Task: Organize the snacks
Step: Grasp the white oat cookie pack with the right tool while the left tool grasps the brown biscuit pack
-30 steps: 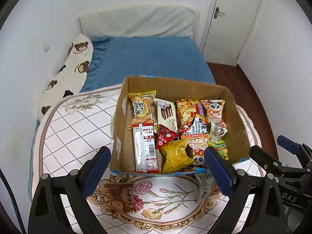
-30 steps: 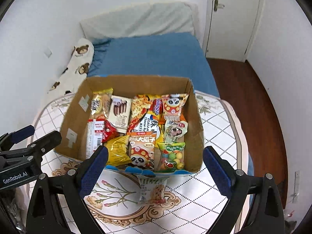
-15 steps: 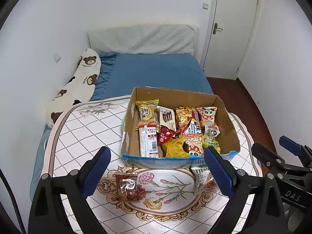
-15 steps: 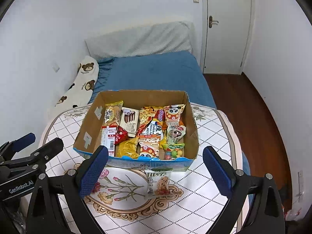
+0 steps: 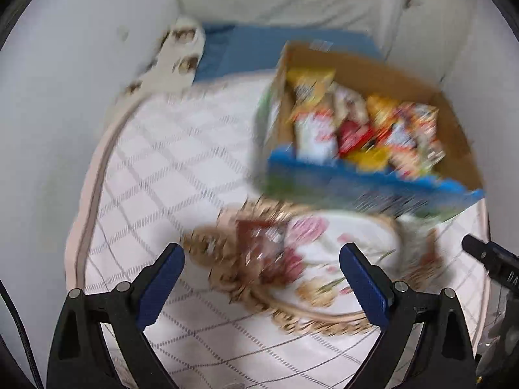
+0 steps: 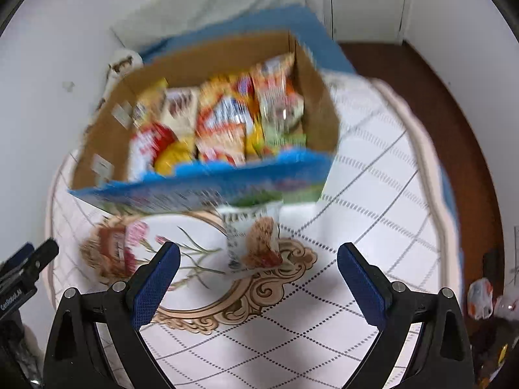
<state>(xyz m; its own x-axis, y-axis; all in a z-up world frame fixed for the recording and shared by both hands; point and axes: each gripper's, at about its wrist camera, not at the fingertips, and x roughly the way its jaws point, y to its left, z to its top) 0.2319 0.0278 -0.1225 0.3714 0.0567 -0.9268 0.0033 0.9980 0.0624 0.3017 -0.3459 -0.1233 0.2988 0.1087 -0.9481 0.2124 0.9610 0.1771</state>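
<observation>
Both the left gripper (image 5: 261, 277) and right gripper (image 6: 258, 275) gape empty above the quilted white counter (image 6: 373, 194), each apparently lined up on a loose snack, brown packet (image 5: 262, 243) and white cookie packet (image 6: 251, 240), at twelve o'clock before the packed cardboard box (image 6: 211, 123).

A cardboard box (image 6: 211, 123) packed with snack packets stood toward the table's (image 6: 373, 194) far edge. A white snack packet (image 6: 251, 240) lay just before its front wall, ahead of the wide-spread right gripper (image 6: 258, 278).

We are seeing the tabletop (image 6: 373, 194) carrying a snack box (image 6: 201, 191) beyond the right tool (image 6: 258, 274), a white packet (image 6: 249, 240) lying between, a brown packet (image 5: 262, 246) before the left tool (image 5: 261, 274).
</observation>
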